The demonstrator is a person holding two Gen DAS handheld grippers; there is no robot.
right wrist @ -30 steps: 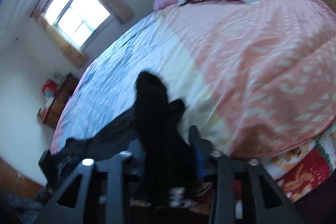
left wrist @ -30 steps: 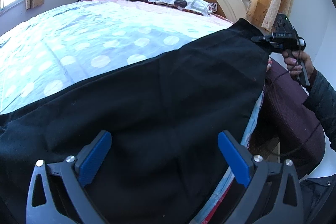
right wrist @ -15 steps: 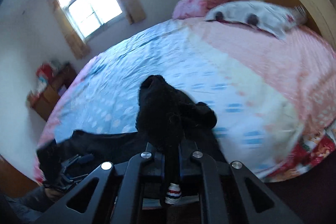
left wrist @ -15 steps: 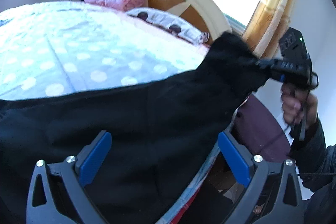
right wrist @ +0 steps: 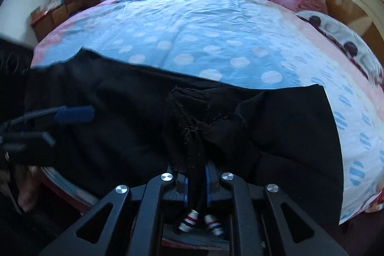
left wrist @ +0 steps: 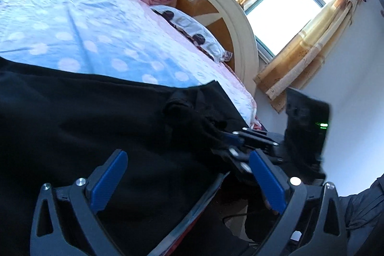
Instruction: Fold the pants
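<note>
Right tongs [right wrist: 196, 180] clamp pants [right wrist: 134, 126] — tips hidden.

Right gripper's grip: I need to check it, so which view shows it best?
Right wrist view: the right gripper is shut on a bunch of the pants. The left wrist view shows it sideways, fabric hiding the pads.

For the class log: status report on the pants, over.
Right gripper shut on pants. Left gripper open, empty. Pants spread on bed. Nothing blocking.

free: far bedspread [right wrist: 192, 23] | blocked: pants [right wrist: 120, 136] along near edge, pillows [right wrist: 336, 32] by headboard [left wrist: 240, 40]
</note>
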